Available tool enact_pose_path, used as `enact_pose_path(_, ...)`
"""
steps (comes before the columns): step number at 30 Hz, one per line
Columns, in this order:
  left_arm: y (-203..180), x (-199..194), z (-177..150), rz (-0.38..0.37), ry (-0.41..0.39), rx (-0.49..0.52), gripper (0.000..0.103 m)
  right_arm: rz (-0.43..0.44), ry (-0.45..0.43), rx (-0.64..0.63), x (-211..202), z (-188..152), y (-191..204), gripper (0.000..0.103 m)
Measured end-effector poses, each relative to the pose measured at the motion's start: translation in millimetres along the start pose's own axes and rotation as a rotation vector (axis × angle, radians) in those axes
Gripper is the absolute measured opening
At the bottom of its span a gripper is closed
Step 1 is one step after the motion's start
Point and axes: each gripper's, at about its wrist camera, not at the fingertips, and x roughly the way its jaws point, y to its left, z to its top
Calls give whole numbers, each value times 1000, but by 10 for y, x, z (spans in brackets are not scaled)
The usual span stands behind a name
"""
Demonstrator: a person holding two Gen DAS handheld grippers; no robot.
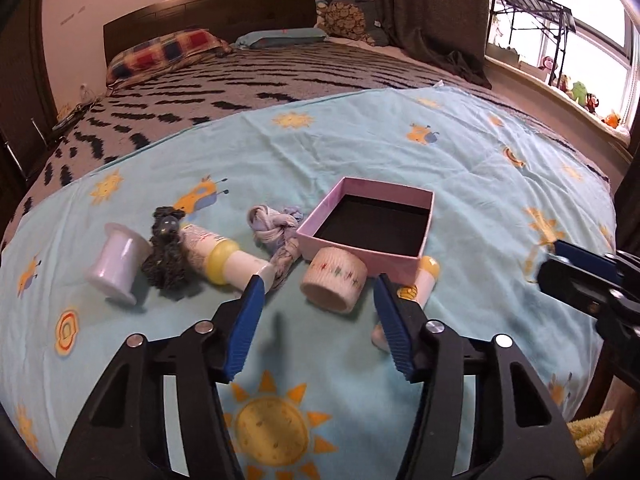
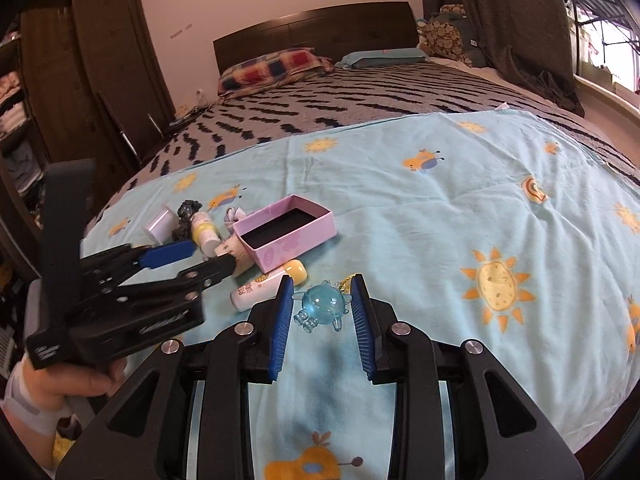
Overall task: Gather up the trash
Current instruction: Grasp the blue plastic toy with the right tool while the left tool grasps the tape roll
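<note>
Tongs both gape: left gripper [image 1: 318,286] before tape roll [image 1: 334,280], right gripper [image 2: 320,286] astride blue pig [image 2: 322,306]; tube [image 2: 268,284] print unreadable.

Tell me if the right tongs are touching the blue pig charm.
Apart. The right wrist view shows the blue pig charm lying between the open right tongs, with bedsheet visible on both sides of it.

Pink box [image 1: 400,258] with black lining; pale-blue sheet [image 2: 400,216] printed with yellow suns; clear blue toy [image 2: 323,305]; grey-and-black zigzag blanket [image 1: 248,80].
</note>
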Motion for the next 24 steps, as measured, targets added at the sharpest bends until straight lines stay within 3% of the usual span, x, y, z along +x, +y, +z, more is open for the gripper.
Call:
enact_pose_path(3, -25, 160, -4, -10, 37, 5, 50, -2, -2, 9, -40, -6, -65, 30)
enact_pose_path(6, -44, 282, 9, -25, 65, -3, 35, 1, 6, 18, -29, -23, -111, 30)
enact_pose_path(11, -56, 133, 21, -25, 32, -20, 35, 12, 21, 9, -5, -67, -101, 30)
enact_pose_path(19, 133, -615, -68, -19, -43, -30, 34, 45, 18, -40, -105, -153, 55, 30)
enact_pose_path(24, 273, -1147, -345, -7, -76, -68, 34, 87, 15, -100, -232, -272, 268, 30)
